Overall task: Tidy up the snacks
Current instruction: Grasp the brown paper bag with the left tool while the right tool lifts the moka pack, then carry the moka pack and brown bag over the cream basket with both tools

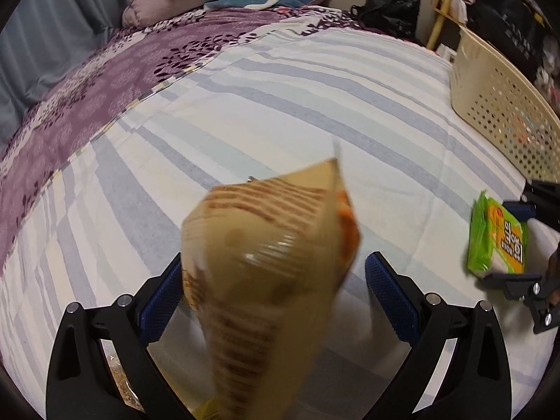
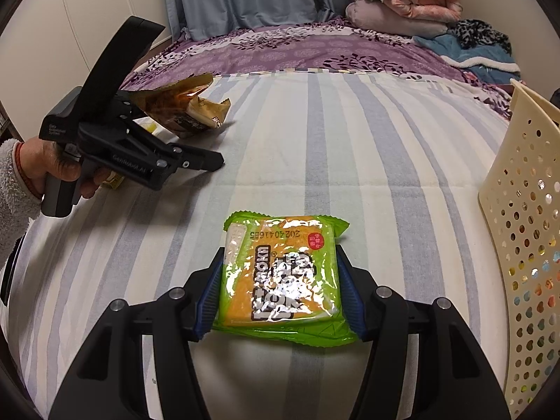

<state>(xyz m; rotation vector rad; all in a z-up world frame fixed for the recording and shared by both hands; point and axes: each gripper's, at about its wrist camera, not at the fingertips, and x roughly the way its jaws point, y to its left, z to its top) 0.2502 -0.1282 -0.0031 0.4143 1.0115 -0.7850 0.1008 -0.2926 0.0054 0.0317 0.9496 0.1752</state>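
Jaws: your right gripper (image 2: 280, 280) pinches the green-and-orange plastic snack packet (image 2: 281, 274), lower centre; your left gripper (image 1: 273, 294) stands spread around the blurred tan crinkly snack bag (image 1: 266, 262).
Basket: cream perforated plastic basket (image 2: 525, 245), right edge; carry the packet level over its rim.

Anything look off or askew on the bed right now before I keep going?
One thing: the tan snack bag sits blurred and tilted between the left gripper fingers, touching only one pad, so it looks loose. The green snack pack sits squarely in the right gripper. Nothing spilled.
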